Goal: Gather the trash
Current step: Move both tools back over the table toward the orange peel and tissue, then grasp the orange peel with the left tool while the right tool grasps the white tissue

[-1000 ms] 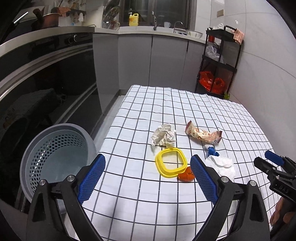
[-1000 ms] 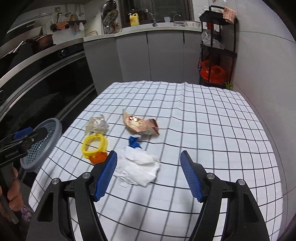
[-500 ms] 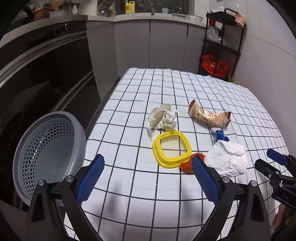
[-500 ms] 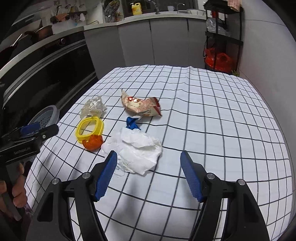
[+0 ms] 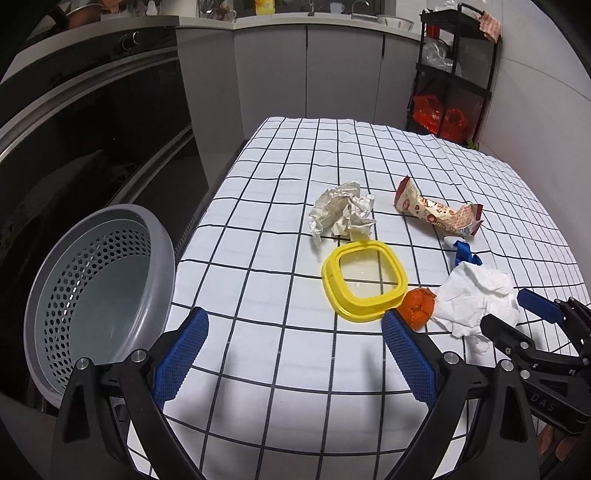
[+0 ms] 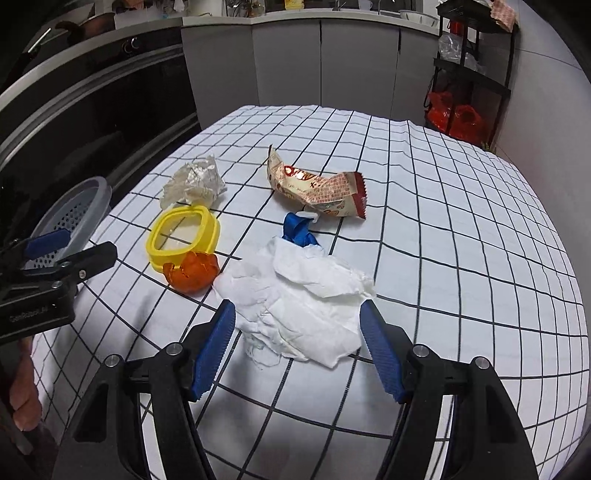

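Checked tablecloth [image 6: 443,221]: crumpled white tissue [image 6: 303,295] lies limp between the right tool's [image 6: 297,350] spread jaws, untouched.

Kitchen backdrop around the checked table

A white cloth [image 6: 461,229] with a black grid covered the table. Grey cabinets [image 5: 306,70] ran along the far wall under a counter with a yellow bottle [image 5: 264,6]. A black oven front [image 5: 96,122] stood at left, and a black rack [image 6: 471,77] holding red bags [image 6: 454,118] stood at right.
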{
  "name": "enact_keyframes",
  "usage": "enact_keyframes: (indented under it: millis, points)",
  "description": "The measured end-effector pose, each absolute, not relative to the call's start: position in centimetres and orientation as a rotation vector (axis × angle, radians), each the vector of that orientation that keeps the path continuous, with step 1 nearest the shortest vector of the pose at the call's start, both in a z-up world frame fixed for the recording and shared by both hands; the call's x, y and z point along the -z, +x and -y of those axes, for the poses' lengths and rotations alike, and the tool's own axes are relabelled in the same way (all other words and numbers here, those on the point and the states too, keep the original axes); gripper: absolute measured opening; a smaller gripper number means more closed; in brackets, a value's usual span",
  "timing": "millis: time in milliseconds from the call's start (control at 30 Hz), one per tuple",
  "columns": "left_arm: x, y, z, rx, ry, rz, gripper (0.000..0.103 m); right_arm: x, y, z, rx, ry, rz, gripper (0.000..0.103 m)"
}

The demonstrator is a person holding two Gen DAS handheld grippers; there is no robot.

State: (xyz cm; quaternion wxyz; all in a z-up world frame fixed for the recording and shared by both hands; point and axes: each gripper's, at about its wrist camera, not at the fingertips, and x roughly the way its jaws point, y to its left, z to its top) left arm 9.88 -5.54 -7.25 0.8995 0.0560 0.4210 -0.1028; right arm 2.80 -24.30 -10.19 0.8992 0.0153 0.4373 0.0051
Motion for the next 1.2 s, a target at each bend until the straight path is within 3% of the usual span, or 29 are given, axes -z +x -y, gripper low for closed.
enact_keyframes:
  millis: [67,100,133,200,333,733,1200]
  points:
    - [7.4,10.0,5.2,0.209,0.111,-0.876,0.093,10.6,3.3,23.9,-0.002,0.017,-0.921,0.067]
    - [7.4,10.1,5.1,0.208,0.109,-0.878,0.093,10.8,3.4,23.8,-0.002,0.014,-0.929,0.062]
    - [7.4,10.1,5.1,0.209,0.108,-0.879,0.093,11.0,3.5,23.6,-0.001,0.008,-0.940,0.050]
    - [7.4,10.1,5.0,0.213,0.107,-0.879,0.093,11.1,3.6,23.4,0.002,-0.004,-0.951,0.035]
    - [7.2,9.9,5.1,0.228,0.102,-0.879,0.093,10.3,3.0,23.8,0.002,0.012,-0.928,0.015]
    - [7.2,9.0,6.9,0.300,0.092,-0.877,0.093,6.3,0.5,27.5,-0.023,0.193,-0.799,0.015]
    - [10.2,10.0,10.6,0.324,0.064,-0.951,0.093,6.3,-0.9,30.2,-0.009,0.254,-0.799,0.015]
